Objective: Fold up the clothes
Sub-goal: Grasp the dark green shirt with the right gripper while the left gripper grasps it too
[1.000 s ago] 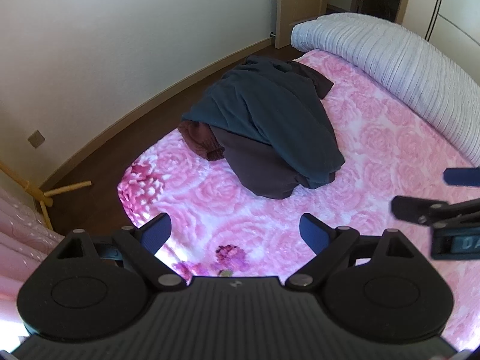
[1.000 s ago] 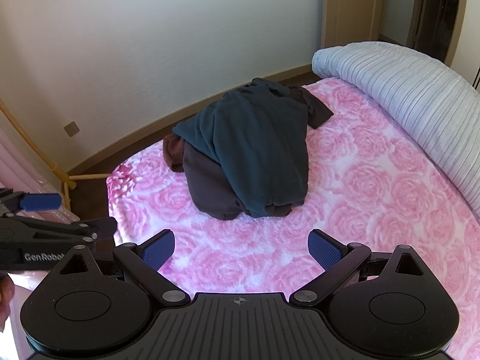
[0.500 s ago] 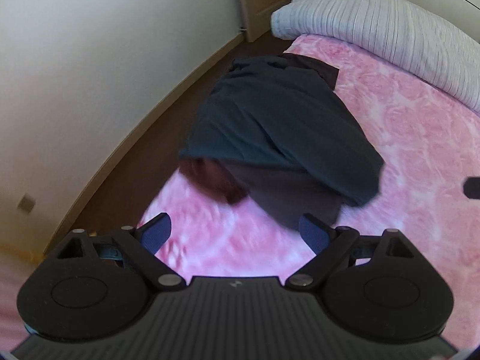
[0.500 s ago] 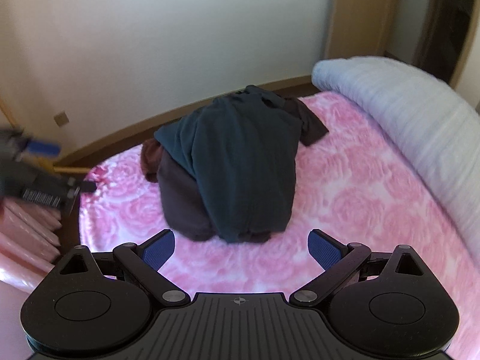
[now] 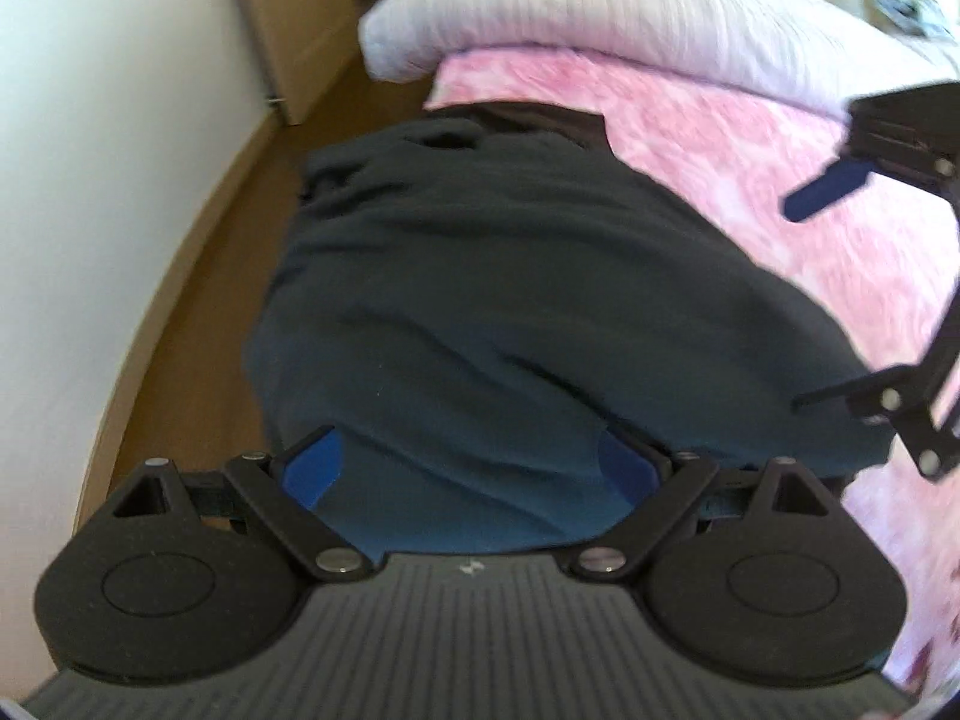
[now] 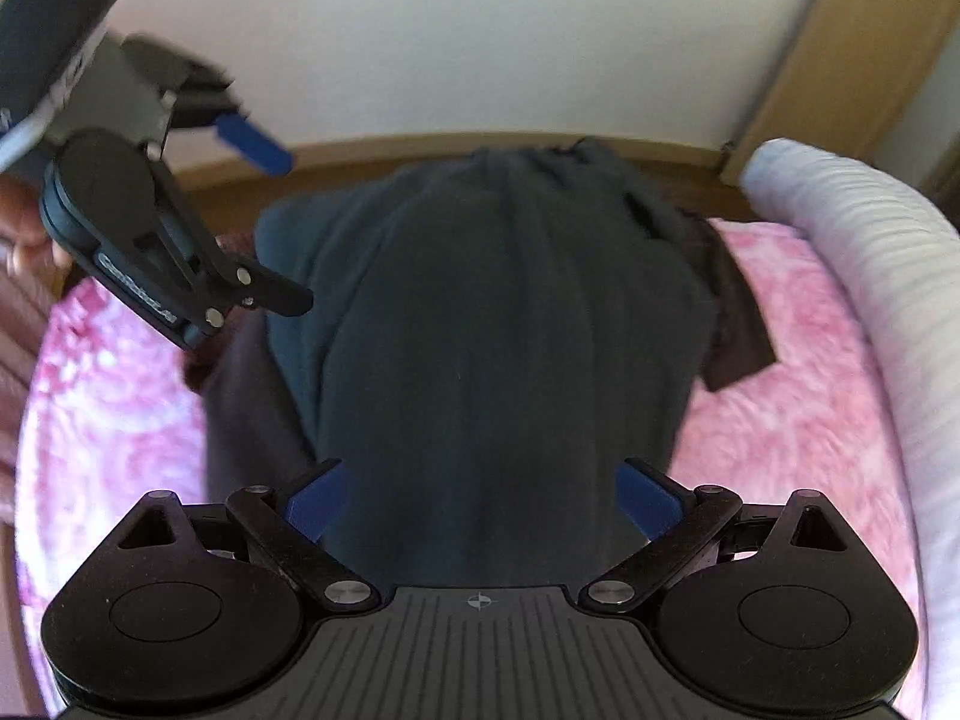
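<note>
While both grippers hang close over the heap, nothing is gripped yet. Left gripper (image 5: 468, 474): fingers spread wide, blue pads (image 5: 315, 468) on either side of a swell of dark teal cloth, none of it pinched as far as the blur allows. Right gripper (image 6: 483, 501): fingers likewise wide apart, bare, the same cloth filling the gap ahead of them.

Clothes: one rumpled mound on the pink rose-patterned bedspread (image 5: 750, 138). Top layer is the dark teal garment (image 5: 510, 300), draped over the rest. Under it, a brown garment (image 6: 246, 414) shows just left of the right gripper's left finger, and a brown flap (image 6: 735, 324) pokes out beyond and to the right of its right finger. A reddish piece seems to sit at the heap's left edge, mostly hidden behind the left gripper seen from the right wrist view; cannot say more.

Beyond the fingertips of both tools: rolled pale striped duvet (image 5: 630, 6), then wall and wooden floor.

Progress, as judged: essentially at the start. No garment separated, spread flat or folded; no finished stack in view. Left to do: lift the teal piece off the mound, lay it out, fold it, then repeat for the brown and whatever lies beneath. Both views blurred, so edges and hems are hard to pick out.
</note>
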Demonstrator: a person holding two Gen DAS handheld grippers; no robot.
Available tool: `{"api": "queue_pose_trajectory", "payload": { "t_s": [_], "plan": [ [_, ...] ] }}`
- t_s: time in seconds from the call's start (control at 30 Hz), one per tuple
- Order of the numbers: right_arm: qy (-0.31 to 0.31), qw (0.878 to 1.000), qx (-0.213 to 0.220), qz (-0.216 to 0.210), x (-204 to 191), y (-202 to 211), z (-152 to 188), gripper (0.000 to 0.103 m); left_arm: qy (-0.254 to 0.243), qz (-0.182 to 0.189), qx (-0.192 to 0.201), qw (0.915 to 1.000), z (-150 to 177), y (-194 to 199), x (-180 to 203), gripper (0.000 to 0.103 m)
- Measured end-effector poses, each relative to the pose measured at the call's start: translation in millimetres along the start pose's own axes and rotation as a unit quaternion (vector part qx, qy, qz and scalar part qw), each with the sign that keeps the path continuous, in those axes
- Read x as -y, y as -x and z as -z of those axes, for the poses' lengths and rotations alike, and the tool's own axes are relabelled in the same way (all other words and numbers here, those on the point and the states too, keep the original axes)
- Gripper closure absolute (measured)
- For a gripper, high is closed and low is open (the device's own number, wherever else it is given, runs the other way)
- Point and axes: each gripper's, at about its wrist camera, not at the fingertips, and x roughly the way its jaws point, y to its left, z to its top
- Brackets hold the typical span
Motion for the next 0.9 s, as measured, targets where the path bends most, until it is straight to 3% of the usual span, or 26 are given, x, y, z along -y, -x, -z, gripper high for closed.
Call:
{"api": "queue_pose_trajectory", "payload": {
  "t_s": [0.1,0.17,0.23,0.3,0.33,0.47,0.6,0.73,0.9],
  "plan": [
    [-0.001,1.0,-0.016,-0.013,10,-28,-5,0.005,0.018,0.05,-0.01,0.9985,-3,-18,-21,0.018],
    [-0.015,0.999,-0.023,-0.024,17,-40,-8,0.02,0.02,0.075,-0.013,0.9969,-4,-25,-28,0.028],
    [-0.028,0.999,-0.031,-0.027,24,-47,-11,0.073,0.008,0.089,-0.016,0.9959,-5,-28,-28,0.055],
    [-0.041,0.998,-0.033,-0.023,31,-44,-13,0.085,-0.005,0.091,-0.02,0.9956,-12,-25,-22,0.077],
    [-0.044,0.998,-0.032,-0.021,34,-40,-14,0.091,-0.02,0.084,-0.017,0.9961,-14,-19,-16,0.1],
    [-0.05,0.999,-0.007,-0.009,45,-7,-13,0.094,-0.061,0.052,0.009,0.9967,-24,17,7,0.103],
    [-0.066,0.997,0.039,-0.001,53,55,2,0.095,-0.071,0.057,0.042,0.995,-25,67,37,0.103],
    [-0.062,0.995,0.07,0.024,42,133,44,0.096,-0.095,0.084,0.06,0.9901,-16,113,96,0.103],
    [-0.066,0.994,0.063,0.059,15,218,133,0.096,-0.13,0.163,0.072,0.9754,0,163,220,0.103]
  ]
}}
